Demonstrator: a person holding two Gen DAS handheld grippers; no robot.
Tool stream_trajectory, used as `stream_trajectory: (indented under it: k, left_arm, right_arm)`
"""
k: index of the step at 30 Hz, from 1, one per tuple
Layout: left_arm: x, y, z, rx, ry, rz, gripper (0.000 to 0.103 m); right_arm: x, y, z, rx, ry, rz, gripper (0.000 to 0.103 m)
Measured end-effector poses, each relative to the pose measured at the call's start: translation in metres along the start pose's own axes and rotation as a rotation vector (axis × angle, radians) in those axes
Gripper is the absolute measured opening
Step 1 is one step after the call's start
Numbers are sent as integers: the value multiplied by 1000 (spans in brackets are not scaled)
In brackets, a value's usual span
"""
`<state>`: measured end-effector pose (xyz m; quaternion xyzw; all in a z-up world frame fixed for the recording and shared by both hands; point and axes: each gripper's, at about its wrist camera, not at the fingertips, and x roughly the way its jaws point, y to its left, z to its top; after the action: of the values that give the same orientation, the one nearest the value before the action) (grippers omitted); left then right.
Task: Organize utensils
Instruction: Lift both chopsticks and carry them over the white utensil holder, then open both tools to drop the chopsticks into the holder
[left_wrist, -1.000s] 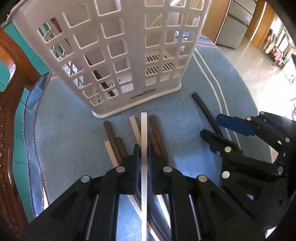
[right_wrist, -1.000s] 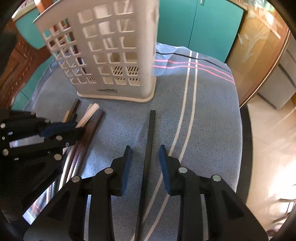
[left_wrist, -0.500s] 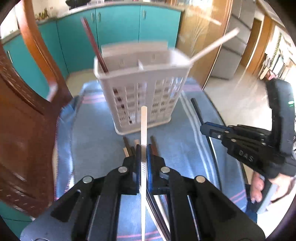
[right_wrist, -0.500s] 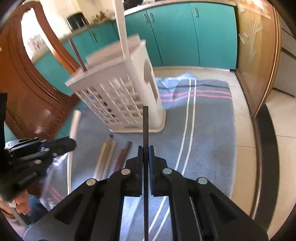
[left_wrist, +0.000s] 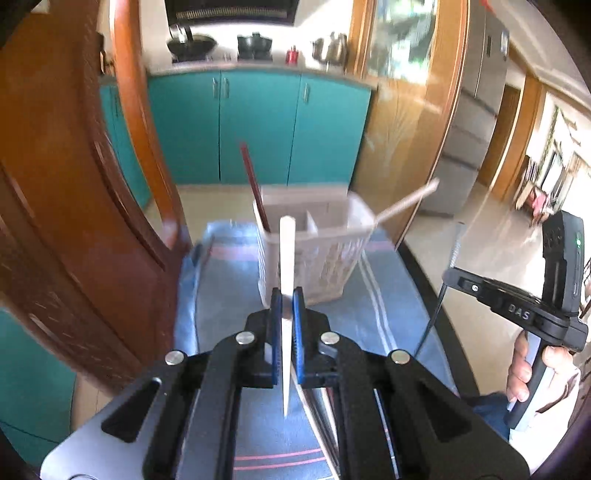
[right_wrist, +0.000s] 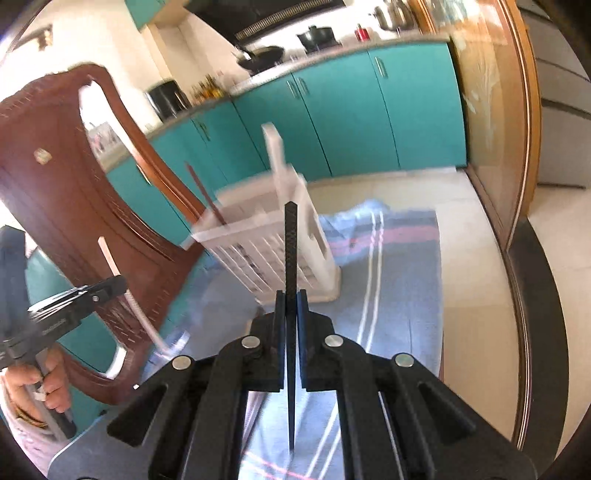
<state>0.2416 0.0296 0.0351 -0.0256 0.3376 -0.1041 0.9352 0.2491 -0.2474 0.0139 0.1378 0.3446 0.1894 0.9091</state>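
My left gripper (left_wrist: 287, 301) is shut on a white chopstick (left_wrist: 286, 258), held upright well above the table. My right gripper (right_wrist: 291, 301) is shut on a black chopstick (right_wrist: 290, 251), also raised and upright. The white perforated utensil basket (left_wrist: 317, 254) stands ahead on the blue cloth and shows in the right wrist view (right_wrist: 273, 251) too. A dark red chopstick (left_wrist: 253, 184) and a pale one (left_wrist: 406, 203) lean out of it. The right gripper appears at the right of the left wrist view (left_wrist: 452, 275); the left gripper appears at the left of the right wrist view (right_wrist: 118, 286).
A blue striped cloth (left_wrist: 388, 317) covers the table. More chopsticks (left_wrist: 317, 413) lie on it under my left gripper. A brown wooden chair back (left_wrist: 74, 221) stands close on the left. Teal cabinets (left_wrist: 258, 125) are behind.
Both grippers have risen high above the table, each carrying its chopstick. The right gripper closed on the black chopstick and lifted it off the cloth. The basket now looks farther and lower.
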Motion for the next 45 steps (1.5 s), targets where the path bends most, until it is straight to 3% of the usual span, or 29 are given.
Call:
stream_trajectory:
  k: [8,12,16,19,23,30,33,37,41,43,45]
  left_arm:
    - [-56,0,81,-26,-221,-42,7]
    - [-59,6,122,-74,-277,-78,7]
    - [-41,5,139,-81,-347,6,7]
    - [-13,4,129,-92,-335,49,7]
    - [25,4,106,-87,-258,79,7]
    - [50,3,76,-73,-201,94,7]
    - [48,2,70,-69,-200,105,7]
    - [30,0,58,-61,-228,87,17]
    - [7,5,33,-92,-248,43,25]
    - [6,9,13,-125,-211,10,26]
    - [21,14,-10,-161,-122,-6,26]
  right_arm:
    - [-65,40,73,-56,-229,47,7]
    - [-77,52,112,-60,-357,33,7]
    - [-62,60,125,-91,-430,-35,7]
    - [-25,62,122,-118,-376,-85,7]
    - [17,60,105,-160,-306,-137,7]
    - [35,44,87,-140,-261,-153,7]
    - [25,40,85,-128,-274,-180,9]
    - [-6,31,79,-73,-333,-161,35]
    - [-60,22,55,-38,-450,-132,44]
    - [-86,12,33,-6,-521,-137,48]
    - [-99,-4,10,44,-567,-170,50]
